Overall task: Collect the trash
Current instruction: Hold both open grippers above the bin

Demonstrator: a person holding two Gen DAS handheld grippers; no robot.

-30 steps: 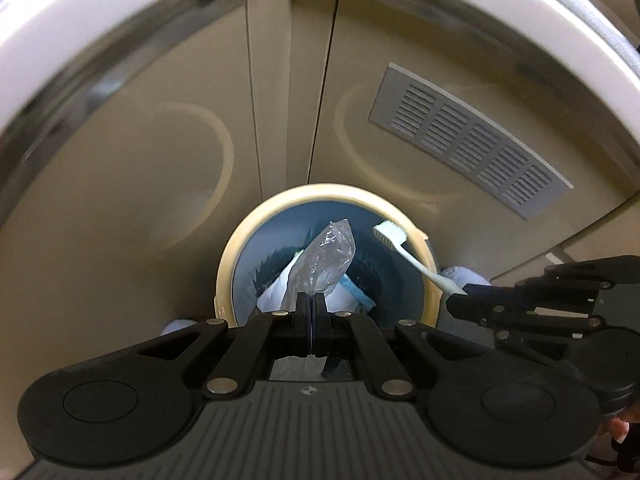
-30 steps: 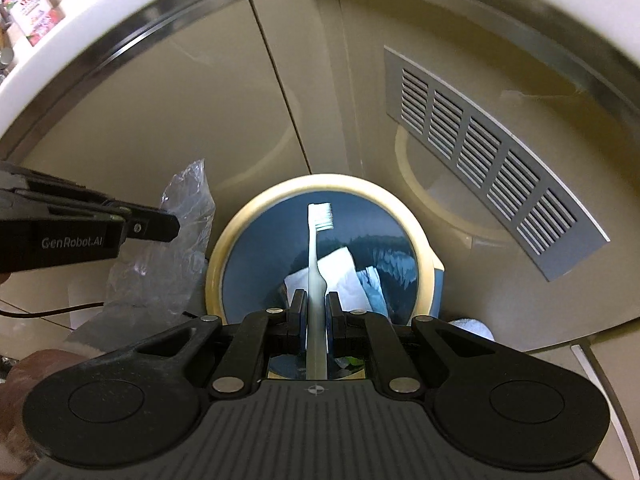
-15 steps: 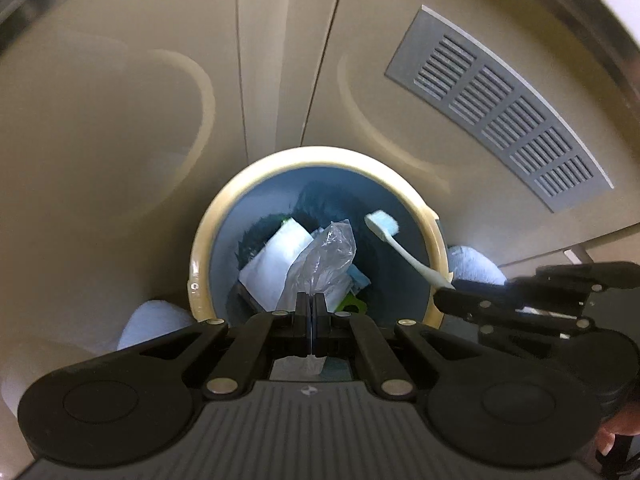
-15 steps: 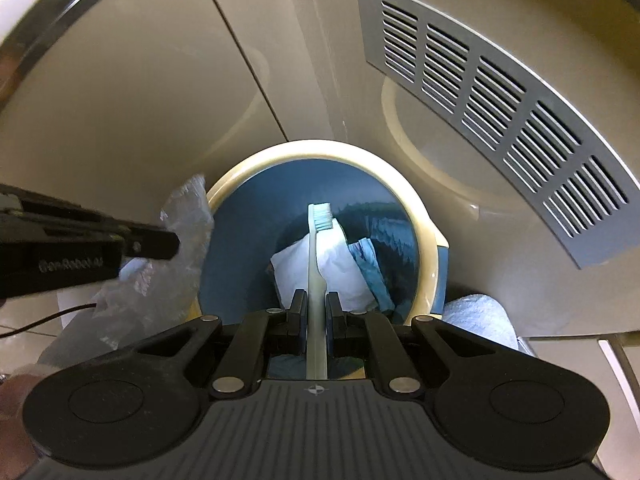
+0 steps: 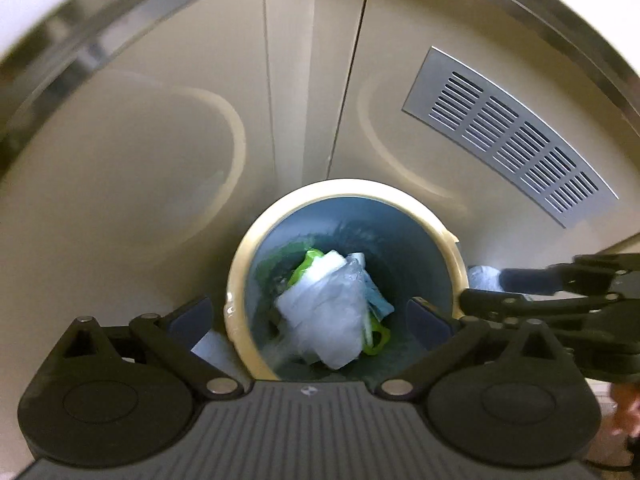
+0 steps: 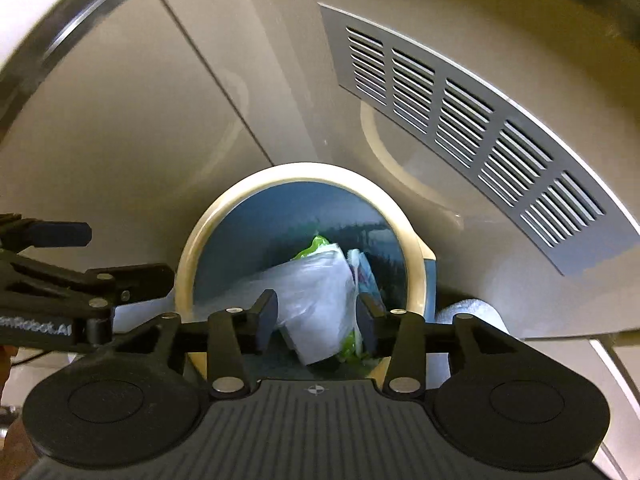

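2 grippers hang over 1 round trash bin (image 5: 240,280), blue inside with a cream rim, standing against beige cabinet doors (image 5: 120,200). From the left wrist we see the left gripper (image 5: 308,316) with its jaws spread as wide as they go, 1 finger (image 5: 188,316) outside the bin's rim on the left and the other over its right side; they have just been opening and nothing is between them. Below, inside the bin, lies the crumpled clear plastic wrapper (image 5: 328,312) on top of white paper and a bright green scrap (image 5: 304,268). At the right edge of this view we see the right gripper (image 5: 480,292) side-on, reaching over the rim, and a sliver of the person's hand (image 5: 628,404) low in the corner.

From the right wrist we see what the left view hides: the right gripper (image 6: 316,316) has its jaws about half apart, just been opening, with no thing pinched between the pads. The white toothbrush (image 6: 354,276) lies loose in the bin beside the wrapper (image 6: 316,300), its head up near the green scrap (image 6: 316,246). This view also shows the left gripper (image 6: 92,256) coming in from the left edge, and a white rolled towel (image 6: 468,312) on the floor to the right of the bin (image 6: 188,264). A grey vent grille (image 6: 480,128) sits on the right-hand cabinet door (image 6: 120,140) in both views.
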